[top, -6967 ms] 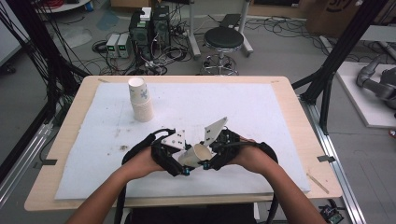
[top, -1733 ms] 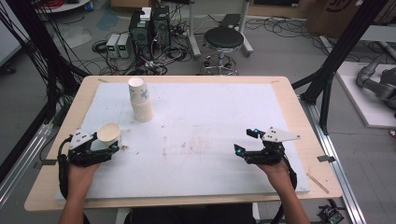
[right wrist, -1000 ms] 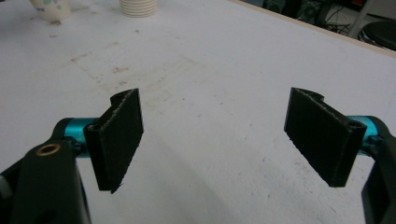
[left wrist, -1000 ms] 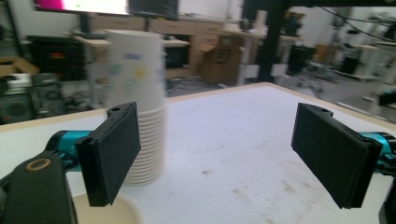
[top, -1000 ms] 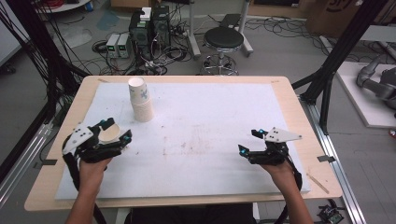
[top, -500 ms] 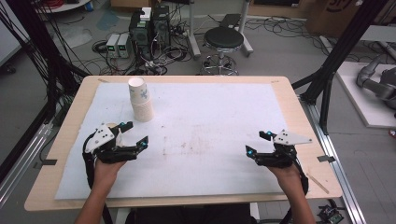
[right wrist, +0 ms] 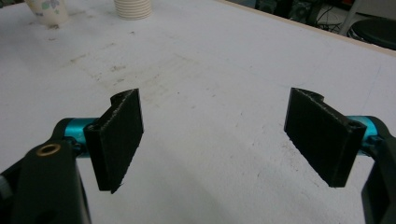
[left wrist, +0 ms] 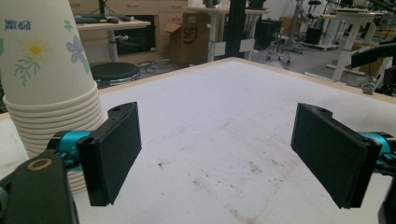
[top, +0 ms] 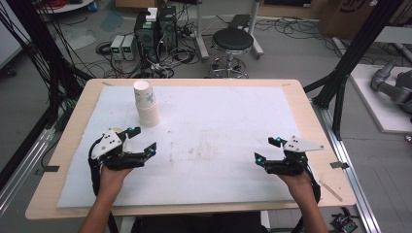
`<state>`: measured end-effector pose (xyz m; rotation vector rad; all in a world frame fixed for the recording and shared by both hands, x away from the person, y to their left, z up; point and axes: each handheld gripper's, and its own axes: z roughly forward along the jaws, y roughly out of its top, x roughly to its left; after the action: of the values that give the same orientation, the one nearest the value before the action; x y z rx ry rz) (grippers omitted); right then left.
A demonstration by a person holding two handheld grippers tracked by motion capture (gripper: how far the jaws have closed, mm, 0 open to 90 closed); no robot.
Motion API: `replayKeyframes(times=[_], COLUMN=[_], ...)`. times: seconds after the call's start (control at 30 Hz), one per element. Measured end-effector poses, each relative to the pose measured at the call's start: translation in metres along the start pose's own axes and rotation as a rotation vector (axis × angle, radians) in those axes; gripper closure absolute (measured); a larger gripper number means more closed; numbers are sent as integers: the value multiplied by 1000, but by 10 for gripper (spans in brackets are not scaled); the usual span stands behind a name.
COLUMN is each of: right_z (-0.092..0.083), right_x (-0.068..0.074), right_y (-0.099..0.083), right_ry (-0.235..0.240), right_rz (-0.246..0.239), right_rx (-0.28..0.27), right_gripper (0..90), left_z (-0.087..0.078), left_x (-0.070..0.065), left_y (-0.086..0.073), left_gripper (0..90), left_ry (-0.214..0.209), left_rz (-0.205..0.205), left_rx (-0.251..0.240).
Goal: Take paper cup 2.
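A tall stack of flower-printed paper cups stands upright on the white mat at the far left; it rises just left of the jaws in the left gripper view. A single cup stands apart from the stack, and in the high view it is mostly hidden behind my left gripper. That gripper is open and empty, just in front of the stack. My right gripper hovers open near the front right, with only bare mat between its jaws.
The white mat covers most of the wooden table and has brown stains in the middle. Beyond the far edge are a stool, computer boxes and cables on the floor. Black frame posts stand at both sides.
My left gripper has moved right from the table's left edge toward the stack, and the single cup it held is out of its jaws. The right gripper drifted slightly.
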<state>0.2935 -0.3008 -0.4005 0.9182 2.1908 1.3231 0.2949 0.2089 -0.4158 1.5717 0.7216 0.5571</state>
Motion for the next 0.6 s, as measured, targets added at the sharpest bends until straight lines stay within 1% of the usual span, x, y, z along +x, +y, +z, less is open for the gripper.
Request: replayKeyframes(times=[0.03, 0.17, 0.3, 0.37, 0.43, 0.6], right_z=[0, 3, 5, 6, 6, 6], right_x=[0, 1, 0, -1, 0, 0], right_y=[0, 0, 0, 0, 0, 0], right_ry=[-1, 7, 16, 22, 29, 36], right_rz=[-2, -5, -10, -6, -7, -19], right_rx=[-2, 9, 5, 3, 0, 1], right_gripper=[202, 202, 202, 202, 202, 202], left_z=[0, 2, 0, -1, -3, -6], left_x=[0, -1, -1, 0, 0, 1], left_y=[-1, -3, -3, -2, 0, 14], left_gripper=[161, 163, 164, 164, 164, 164], left_ry=[1, 1, 8, 14, 25, 44], left_rz=[-12, -14, -22, -26, -27, -31], left_rx=[2, 23, 26, 18, 20, -2])
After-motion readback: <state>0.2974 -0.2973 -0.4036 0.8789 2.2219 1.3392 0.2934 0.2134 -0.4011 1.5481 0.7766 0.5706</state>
